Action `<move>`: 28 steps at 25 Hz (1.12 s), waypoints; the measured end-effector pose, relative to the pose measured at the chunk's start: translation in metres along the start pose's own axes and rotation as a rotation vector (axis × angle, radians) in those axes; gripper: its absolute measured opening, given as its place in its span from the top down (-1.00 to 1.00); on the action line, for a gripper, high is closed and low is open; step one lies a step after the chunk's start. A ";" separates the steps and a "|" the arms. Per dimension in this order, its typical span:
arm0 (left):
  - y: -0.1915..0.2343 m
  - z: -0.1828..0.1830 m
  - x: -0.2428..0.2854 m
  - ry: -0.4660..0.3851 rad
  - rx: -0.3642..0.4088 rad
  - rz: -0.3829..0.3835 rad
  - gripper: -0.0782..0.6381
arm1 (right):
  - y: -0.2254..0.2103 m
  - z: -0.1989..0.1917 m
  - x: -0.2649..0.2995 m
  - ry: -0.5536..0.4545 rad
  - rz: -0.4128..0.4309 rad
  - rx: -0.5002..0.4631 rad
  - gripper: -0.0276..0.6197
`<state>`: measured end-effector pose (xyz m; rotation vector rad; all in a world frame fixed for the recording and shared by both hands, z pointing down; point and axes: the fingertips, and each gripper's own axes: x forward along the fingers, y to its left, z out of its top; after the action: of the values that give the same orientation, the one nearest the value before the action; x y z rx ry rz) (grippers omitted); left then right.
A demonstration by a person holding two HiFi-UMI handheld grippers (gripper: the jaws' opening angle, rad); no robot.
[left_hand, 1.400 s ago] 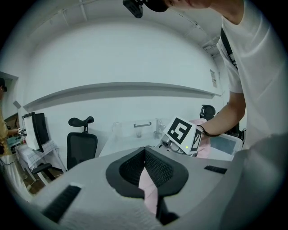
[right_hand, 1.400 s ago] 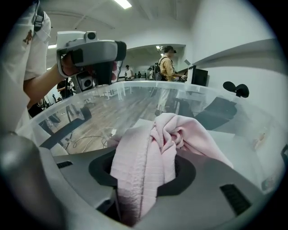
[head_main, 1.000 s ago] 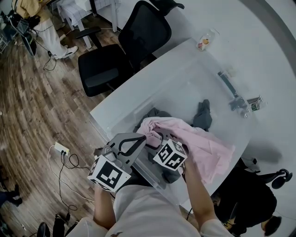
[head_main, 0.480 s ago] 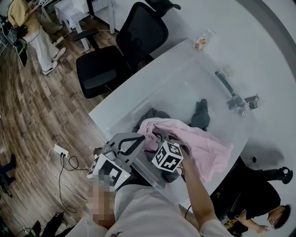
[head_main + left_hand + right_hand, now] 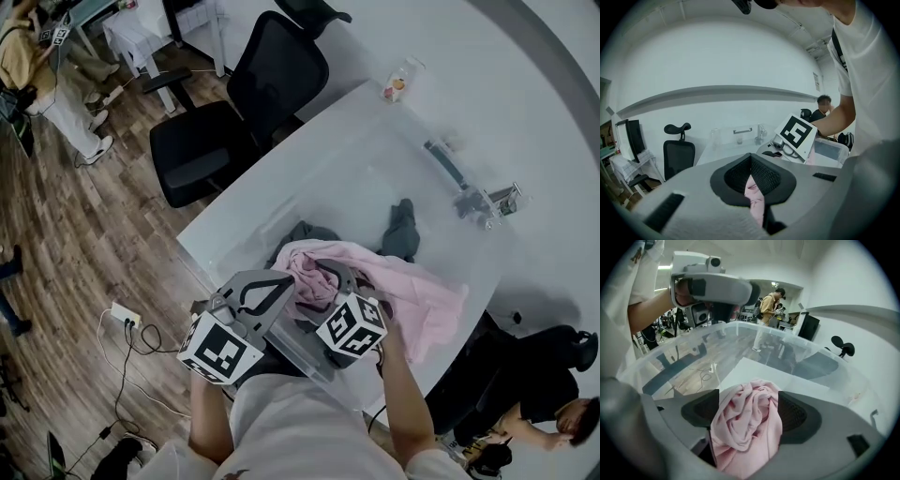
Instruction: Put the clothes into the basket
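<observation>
A pink garment [image 5: 412, 291] lies spread on the white table [image 5: 319, 159], its near end bunched over the clear plastic basket [image 5: 305, 354] at the front edge. My left gripper [image 5: 286, 281] is shut on a pinch of the pink cloth [image 5: 757, 199] between its pads. The jaws of my right gripper [image 5: 330, 278] have just been opening, and a loose wad of pink cloth [image 5: 747, 423] sits between them above the basket's floor [image 5: 754, 369]. A dark grey garment [image 5: 401, 230] and another grey one [image 5: 305, 234] lie on the table behind.
A black office chair [image 5: 234, 112] stands at the table's far side. A small clear bottle [image 5: 394, 86] and metal fittings [image 5: 483, 202] sit at the table's back right. A power strip with cables [image 5: 124, 314] lies on the wood floor. People stand at far left and bottom right.
My right gripper's marker cube has shifted slightly toward the near edge. The left gripper has stayed where it was. The person at the top left has walked further off.
</observation>
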<state>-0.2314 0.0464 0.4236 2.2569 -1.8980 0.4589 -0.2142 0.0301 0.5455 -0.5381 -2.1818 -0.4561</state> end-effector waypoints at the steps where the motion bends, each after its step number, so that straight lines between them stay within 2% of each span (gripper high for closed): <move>1: 0.000 0.001 0.000 -0.004 0.000 -0.001 0.77 | -0.003 0.003 -0.006 -0.020 -0.016 0.015 -0.29; 6: -0.001 0.017 -0.001 -0.047 0.028 -0.013 0.77 | -0.015 0.025 -0.037 -0.159 -0.066 0.084 -0.25; 9: 0.000 0.025 -0.003 -0.071 0.000 0.002 0.77 | -0.023 0.039 -0.061 -0.275 -0.105 0.150 0.08; 11: 0.001 0.033 -0.005 -0.090 -0.010 0.011 0.77 | -0.027 0.048 -0.077 -0.352 -0.124 0.190 0.18; 15: -0.001 0.049 -0.010 -0.143 0.002 0.011 0.77 | -0.039 0.068 -0.115 -0.526 -0.193 0.224 0.58; 18: -0.002 0.065 -0.015 -0.192 0.009 0.004 0.77 | -0.042 0.081 -0.141 -0.633 -0.218 0.255 0.78; 23: -0.007 0.081 -0.023 -0.242 -0.033 -0.012 0.77 | -0.038 0.093 -0.176 -0.779 -0.210 0.277 0.90; 28: -0.017 0.088 -0.025 -0.274 -0.046 -0.039 0.77 | -0.032 0.087 -0.194 -0.836 -0.225 0.314 0.90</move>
<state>-0.2071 0.0458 0.3341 2.4272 -1.9563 0.1025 -0.1754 0.0031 0.3359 -0.3338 -3.0601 0.0323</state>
